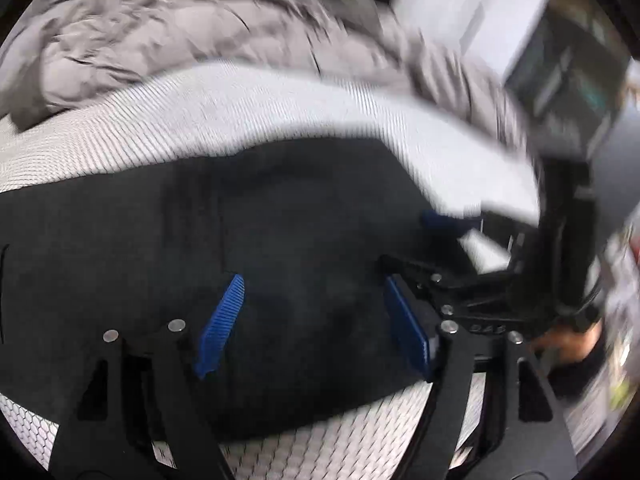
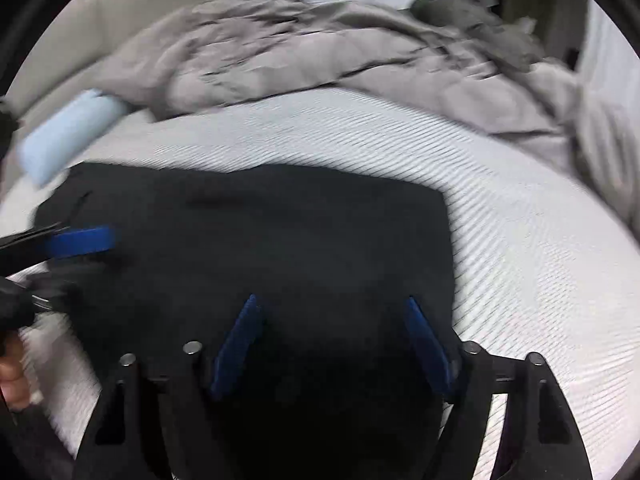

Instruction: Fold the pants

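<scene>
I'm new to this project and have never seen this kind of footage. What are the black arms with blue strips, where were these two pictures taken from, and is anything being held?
There is no robot here. A person holds a hand tool in each hand, and each tool ends in black tongs with blue ribbed pads. A small wide-angle camera sits on each tool and looks along its two fingers, so the edges look bent.

One picture comes from the left tongs, the other from the right tongs. Each view also catches the other tool at its edge.

Below them lie dark pants, folded into a flat block on a white textured mattress. Behind is a crumpled grey blanket, and a pale blue block lies at the left.

Both tongs stand open above the pants; neither grips anything.
</scene>
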A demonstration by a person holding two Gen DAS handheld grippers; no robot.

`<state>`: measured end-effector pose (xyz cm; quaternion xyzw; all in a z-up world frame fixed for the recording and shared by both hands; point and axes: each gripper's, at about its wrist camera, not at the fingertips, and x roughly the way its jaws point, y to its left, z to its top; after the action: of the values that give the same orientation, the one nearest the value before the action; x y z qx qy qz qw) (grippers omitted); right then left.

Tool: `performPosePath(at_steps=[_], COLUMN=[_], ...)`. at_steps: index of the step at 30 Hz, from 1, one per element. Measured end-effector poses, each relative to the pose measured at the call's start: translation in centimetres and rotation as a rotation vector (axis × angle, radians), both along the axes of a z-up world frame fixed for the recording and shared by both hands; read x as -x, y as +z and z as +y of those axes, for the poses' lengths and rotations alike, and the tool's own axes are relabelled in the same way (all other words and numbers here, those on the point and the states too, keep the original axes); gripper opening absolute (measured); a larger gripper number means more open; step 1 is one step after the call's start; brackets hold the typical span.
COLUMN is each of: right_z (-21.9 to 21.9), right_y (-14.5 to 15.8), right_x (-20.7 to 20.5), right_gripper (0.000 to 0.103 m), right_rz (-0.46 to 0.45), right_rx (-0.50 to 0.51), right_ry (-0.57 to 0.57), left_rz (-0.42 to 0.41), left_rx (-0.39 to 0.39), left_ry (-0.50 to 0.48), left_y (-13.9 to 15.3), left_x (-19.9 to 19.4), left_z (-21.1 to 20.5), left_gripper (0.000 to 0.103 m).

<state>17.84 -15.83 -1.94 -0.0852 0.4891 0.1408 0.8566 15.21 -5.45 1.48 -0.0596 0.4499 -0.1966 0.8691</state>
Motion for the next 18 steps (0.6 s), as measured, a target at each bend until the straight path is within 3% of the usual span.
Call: performPosePath(at_steps=[3,6,7,9,11,13,16,18], right_z=[0.2,-3.3,-4.8,-8.4,-10.8,-11.2,-9.2,-7.5], right_y=[-1.6,-0.3,0.1,0.7,0.8,0.4,-0.2,-0.9], right_x=[1.3,2.4,2.7,3.6,4.4,5.1,5.5,5.7], right_gripper=[0.078,0.078,0.078,0.078,0.078,0.078,0.078,0.078], right_rz=[-0.044,-0.080,-0.084,-0.049,0.003,0.051,0.080,0.075], right_rx=[0.222,0.266,0.253,0.101,-0.067,-0.200,-0.238,-0.149], right_ry=[0.002,-0.094,-0.125,-0.197,-0.246,-0.211,-0.117,-0.067], left_rz=[0.043,0.003,-0.018,-0.086,-0.121,-0.128,-0.071,-0.061], left_rx=[-0.077,-0.094,-0.091,-0.035,-0.004,-0.023,-0.159,-0.211], left_ry=[-0.032,-0.027,-0.008,0.008,-0.037,-0.097,-0.171,-0.178], left_y=[-2.2,-1.7,-1.2,0.2,0.9,0.8,-1.5,-2.7], left_x=[0.5,2.2,2.8,4.4,5.3,5.5,4.9,4.8], left_z=[-0.3,0.9,1.2,1.3,0.1,-2.0,-5.6,-6.5], left_gripper=[0.069,0.069,0.069,0.069,0.070,0.071,0.071,0.072])
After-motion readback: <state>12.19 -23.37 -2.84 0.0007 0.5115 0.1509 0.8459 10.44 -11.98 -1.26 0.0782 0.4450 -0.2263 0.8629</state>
